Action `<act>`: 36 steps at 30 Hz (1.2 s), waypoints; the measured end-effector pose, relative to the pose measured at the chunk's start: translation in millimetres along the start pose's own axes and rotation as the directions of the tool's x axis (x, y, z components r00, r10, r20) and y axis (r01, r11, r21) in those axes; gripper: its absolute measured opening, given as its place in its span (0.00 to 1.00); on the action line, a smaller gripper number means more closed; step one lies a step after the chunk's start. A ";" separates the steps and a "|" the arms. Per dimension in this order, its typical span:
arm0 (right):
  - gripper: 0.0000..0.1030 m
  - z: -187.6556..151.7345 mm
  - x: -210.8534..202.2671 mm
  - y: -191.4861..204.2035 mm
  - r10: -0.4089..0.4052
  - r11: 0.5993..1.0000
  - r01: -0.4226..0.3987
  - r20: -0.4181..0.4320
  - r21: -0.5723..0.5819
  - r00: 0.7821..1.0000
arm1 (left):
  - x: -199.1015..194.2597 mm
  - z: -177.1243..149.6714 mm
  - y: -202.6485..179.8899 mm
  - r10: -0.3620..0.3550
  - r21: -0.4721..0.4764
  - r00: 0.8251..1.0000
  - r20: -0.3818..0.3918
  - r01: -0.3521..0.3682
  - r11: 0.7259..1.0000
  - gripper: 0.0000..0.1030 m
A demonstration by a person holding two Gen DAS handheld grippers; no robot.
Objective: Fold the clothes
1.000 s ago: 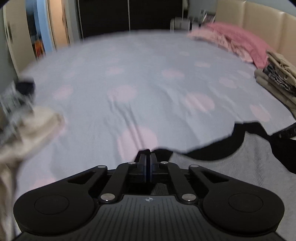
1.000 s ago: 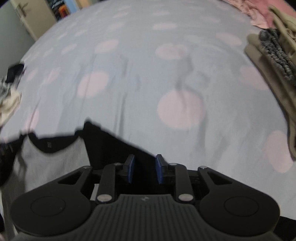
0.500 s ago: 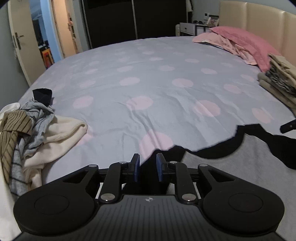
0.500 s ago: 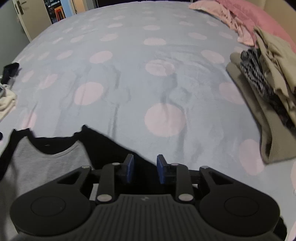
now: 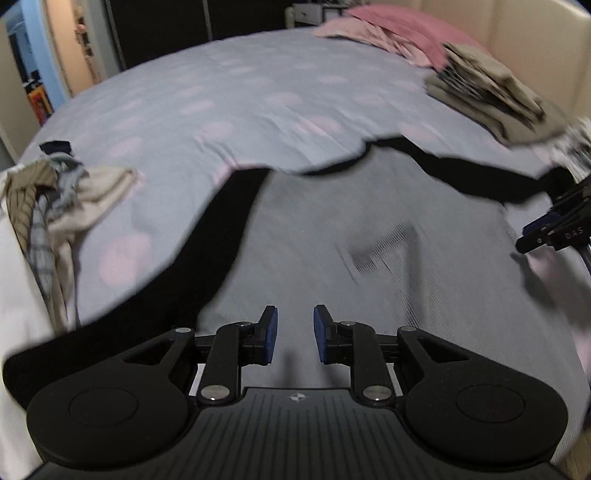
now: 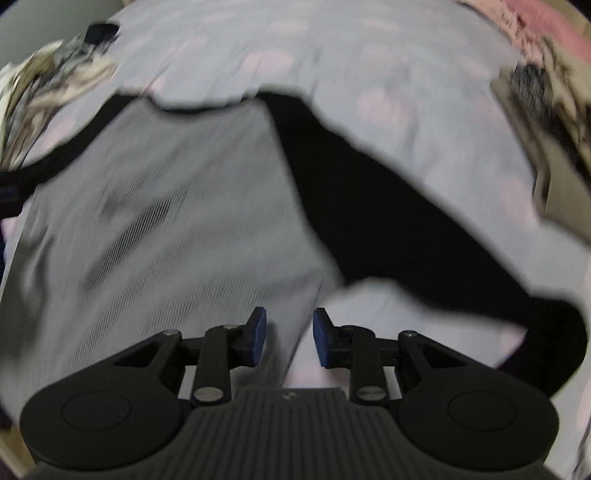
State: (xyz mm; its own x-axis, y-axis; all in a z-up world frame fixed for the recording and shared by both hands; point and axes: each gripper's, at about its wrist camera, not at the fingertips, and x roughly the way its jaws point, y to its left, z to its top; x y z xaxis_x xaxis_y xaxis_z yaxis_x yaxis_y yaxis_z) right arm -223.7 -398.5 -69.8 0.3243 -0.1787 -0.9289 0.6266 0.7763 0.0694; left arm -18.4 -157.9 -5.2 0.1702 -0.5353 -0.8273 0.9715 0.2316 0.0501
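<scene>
A grey shirt [image 5: 369,229] with black sleeves and a black collar lies spread flat on the bed, collar towards the far side. My left gripper [image 5: 295,334] hangs open over the shirt's lower body, nothing between its blue pads. The shirt [image 6: 166,206] also fills the right wrist view, its black right sleeve [image 6: 388,206] stretched out to the right. My right gripper [image 6: 284,334] is open above the shirt's right side edge. The right gripper [image 5: 554,225] shows at the right edge of the left wrist view, beside the sleeve end. Both views are blurred by motion.
The bed has a grey-blue cover with pink dots [image 5: 229,96]. A heap of unfolded clothes [image 5: 51,199] lies at the left edge. A stack of folded beige and patterned clothes [image 5: 487,96] sits at the right, with pink pillows [image 5: 391,29] behind.
Both grippers let go of the shirt's shoulders and pulled back towards its hem. The left gripper went from shut to open. The shirt now lies spread on the bed.
</scene>
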 end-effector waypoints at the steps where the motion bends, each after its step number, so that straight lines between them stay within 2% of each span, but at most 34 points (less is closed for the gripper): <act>1: 0.31 -12.3 0.0 1.9 0.014 1.000 -0.014 -0.021 0.000 1.000 | -3.9 -7.7 -5.8 -0.007 0.010 1.000 -0.006 0.007 1.000 0.19; 3: 0.35 -35.8 -1.1 5.9 0.036 0.999 -0.037 -0.059 -0.006 0.998 | -10.0 -22.0 -15.8 -0.018 0.016 1.000 -0.017 0.019 1.000 0.19; 7: 0.48 -75.1 -9.5 15.0 0.052 0.999 -0.052 -0.074 -0.005 0.996 | -20.2 -49.1 -34.2 -0.038 0.013 0.999 -0.035 0.039 0.999 0.20; 10: 0.49 -97.7 -15.6 20.8 0.057 0.998 -0.056 -0.089 0.014 0.994 | -27.9 -69.4 -48.0 -0.053 0.011 0.997 -0.049 0.054 0.999 0.22; 13: 0.49 -117.2 -18.0 25.5 0.075 0.995 -0.064 -0.139 0.083 0.987 | -32.9 -85.5 -64.0 -0.080 0.000 0.995 -0.067 0.080 0.997 0.22; 17: 0.48 -136.1 -25.9 46.8 0.023 0.994 -0.006 -0.151 0.110 0.988 | -36.9 -96.8 -93.0 -0.112 0.035 0.990 -0.081 0.116 0.993 0.22; 19: 0.39 -143.2 -29.5 51.7 0.041 0.987 -0.013 -0.179 0.158 0.983 | -38.4 -99.6 -105.3 -0.126 0.050 0.989 -0.080 0.130 0.990 0.23; 23: 0.36 -157.1 -32.3 59.6 0.078 0.980 -0.034 -0.221 0.198 0.972 | -39.2 -101.7 -122.1 -0.146 0.067 0.987 -0.071 0.151 0.986 0.25; 26: 0.36 -163.4 -27.4 60.8 0.117 0.974 -0.056 -0.273 0.221 0.955 | -37.1 -99.2 -128.1 -0.146 0.081 0.987 -0.066 0.151 0.985 0.26; 27: 0.30 -164.0 -25.6 60.3 0.126 0.972 -0.063 -0.280 0.227 0.952 | -36.2 -98.1 -128.9 -0.149 0.082 0.987 -0.066 0.154 0.985 0.26; 28: 0.16 -164.4 -23.9 59.8 0.135 0.970 -0.069 -0.286 0.232 0.949 | -35.4 -97.0 -129.7 -0.153 0.083 0.986 -0.065 0.158 0.984 0.26; 30: 0.04 -161.0 -25.9 60.7 0.136 0.972 -0.077 -0.264 0.222 0.955 | -34.3 -95.5 -129.7 -0.158 0.082 0.985 -0.063 0.163 0.983 0.26; 33: 0.03 -150.8 -36.5 66.1 0.154 0.973 -0.114 -0.194 0.201 0.969 | -33.2 -94.4 -128.5 -0.169 0.070 0.984 -0.060 0.174 0.982 0.26; 36: 0.02 -137.7 -45.3 76.9 0.208 0.967 -0.185 -0.122 0.177 0.970 | -31.3 -93.7 -127.3 -0.177 0.063 0.982 -0.060 0.181 0.981 0.26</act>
State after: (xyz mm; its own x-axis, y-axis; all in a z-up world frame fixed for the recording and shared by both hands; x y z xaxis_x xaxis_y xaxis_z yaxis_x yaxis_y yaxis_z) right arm -287.8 -247.5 -72.5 0.3585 0.0623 -0.9315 0.6710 0.6765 0.3035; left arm -162.8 -94.5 -38.0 -0.0151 -0.5181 -0.8552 0.9947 0.0793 -0.0655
